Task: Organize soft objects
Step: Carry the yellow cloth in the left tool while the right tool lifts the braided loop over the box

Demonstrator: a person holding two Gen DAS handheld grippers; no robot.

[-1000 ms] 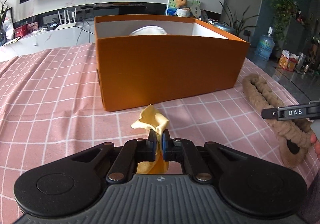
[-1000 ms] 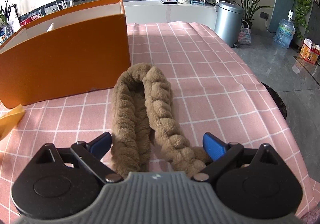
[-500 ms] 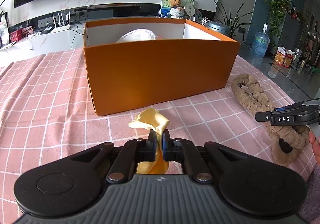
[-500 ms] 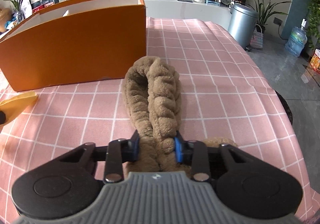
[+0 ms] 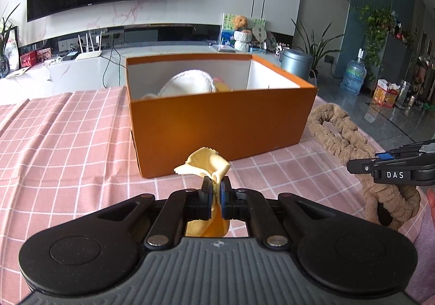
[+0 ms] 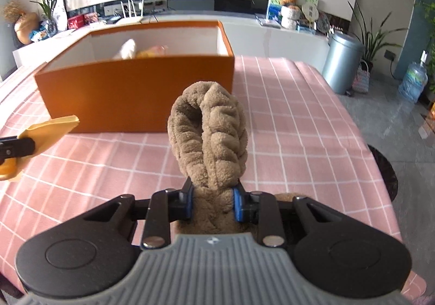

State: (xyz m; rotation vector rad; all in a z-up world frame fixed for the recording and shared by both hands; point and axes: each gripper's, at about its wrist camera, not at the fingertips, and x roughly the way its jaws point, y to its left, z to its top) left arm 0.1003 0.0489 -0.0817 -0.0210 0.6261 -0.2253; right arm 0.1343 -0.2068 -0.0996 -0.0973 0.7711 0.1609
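My left gripper is shut on a yellow cloth and holds it above the table, in front of the orange box. The cloth also shows at the left of the right wrist view. My right gripper is shut on a brown fuzzy braided loop, lifted and sticking up before the box. In the left wrist view the loop hangs from the right gripper. A white soft item and a yellow one lie in the box.
The table has a pink checked cloth; its right edge drops to a grey floor. Behind stand a white counter, a metal bin and a water bottle.
My right gripper has shut on the brown loop and lifted it off the table. My left gripper has risen with the yellow cloth, so the box's inside now shows.
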